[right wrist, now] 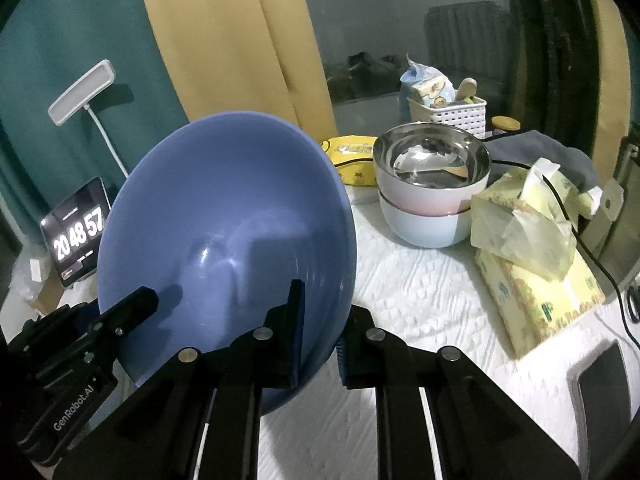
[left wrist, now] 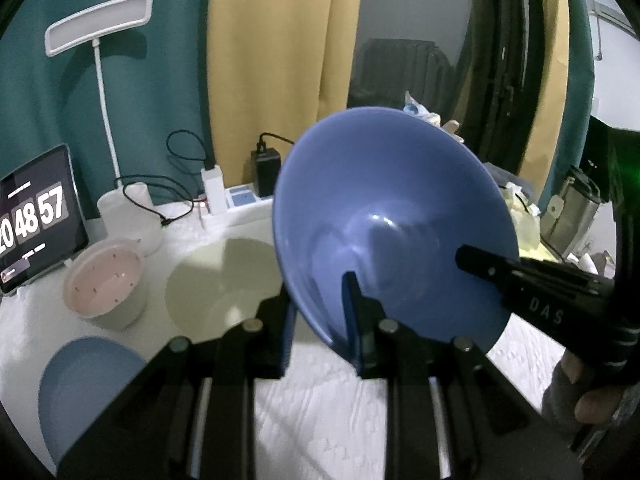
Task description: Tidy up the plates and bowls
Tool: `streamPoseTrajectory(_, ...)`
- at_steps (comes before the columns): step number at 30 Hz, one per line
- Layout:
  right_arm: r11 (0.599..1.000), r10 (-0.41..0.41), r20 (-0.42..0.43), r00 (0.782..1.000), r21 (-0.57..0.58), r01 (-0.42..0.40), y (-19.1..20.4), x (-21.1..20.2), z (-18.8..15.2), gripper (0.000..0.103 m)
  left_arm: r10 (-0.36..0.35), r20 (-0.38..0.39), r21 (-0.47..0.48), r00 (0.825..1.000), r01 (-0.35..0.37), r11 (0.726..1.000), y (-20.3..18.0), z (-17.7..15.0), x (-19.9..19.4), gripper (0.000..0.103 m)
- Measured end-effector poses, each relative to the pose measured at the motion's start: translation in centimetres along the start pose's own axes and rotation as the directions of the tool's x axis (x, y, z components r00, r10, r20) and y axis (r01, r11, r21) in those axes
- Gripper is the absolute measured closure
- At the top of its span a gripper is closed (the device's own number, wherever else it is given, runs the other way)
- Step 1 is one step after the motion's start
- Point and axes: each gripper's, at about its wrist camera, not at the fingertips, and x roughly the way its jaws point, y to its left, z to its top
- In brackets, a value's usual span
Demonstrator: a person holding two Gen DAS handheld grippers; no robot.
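Observation:
A big blue bowl (left wrist: 392, 216) (right wrist: 224, 240) hangs tilted above the white tablecloth, held by both grippers at its rim. My left gripper (left wrist: 316, 300) is shut on the near rim, one finger inside the bowl and one outside. My right gripper (right wrist: 324, 304) is shut on the rim the same way. Each gripper shows in the other's view: the right gripper (left wrist: 520, 280) at the bowl's right edge, the left gripper (right wrist: 120, 312) at its left edge. On the table lie a cream plate (left wrist: 216, 276), a blue plate (left wrist: 84, 392) and a pink-lined bowl (left wrist: 104, 284).
Two stacked steel-lined bowls (right wrist: 432, 184) stand at the back right, beside tissue packs (right wrist: 532, 248) and a white basket (right wrist: 448, 112). A tablet clock (left wrist: 36, 216), a desk lamp (left wrist: 100, 20) and a power strip with chargers (left wrist: 240, 196) line the far left.

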Motion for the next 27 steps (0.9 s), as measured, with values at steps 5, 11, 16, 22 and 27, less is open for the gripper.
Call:
streamPoseTrajectory(5, 1.000, 0.001, -0.002, 1.000, 0.002, -0.001, 0.6, -0.8, -0.7, 0.088, -0.005, -0.003, -0.003, 1.000, 0.005, 1.000, 0.3, -0.8, -1.2, 0.080)
streamPoseTrajectory(11, 1.000, 0.004, -0.018, 1.000, 0.003, -0.004, 1.5, -1.8, -1.9, 0.088, -0.009, -0.012, -0.016, 1.000, 0.009, 1.000, 0.9, -1.8, -2.4, 0.080)
streamPoseTrajectory(16, 1.000, -0.001, -0.034, 0.999, 0.001, 0.001, 2.3, -2.4, -3.0, 0.088, -0.016, -0.025, -0.023, 1.000, 0.015, 1.000, 1.2, -2.8, -3.3, 0.080)
streamPoseTrajectory(22, 1.000, -0.003, -0.071, 0.997, 0.012, 0.004, 2.8, -2.6, -4.6, 0.088, -0.030, -0.049, -0.032, 0.998, 0.029, 0.999, 1.7, -4.2, -3.9, 0.080)
streamPoseTrajectory(27, 1.000, -0.009, -0.105, 0.994, 0.015, 0.011, 3.5, -2.6, -5.8, 0.088, -0.033, -0.078, -0.036, 0.996, 0.030, 0.999, 2.2, -5.7, -4.0, 0.080)
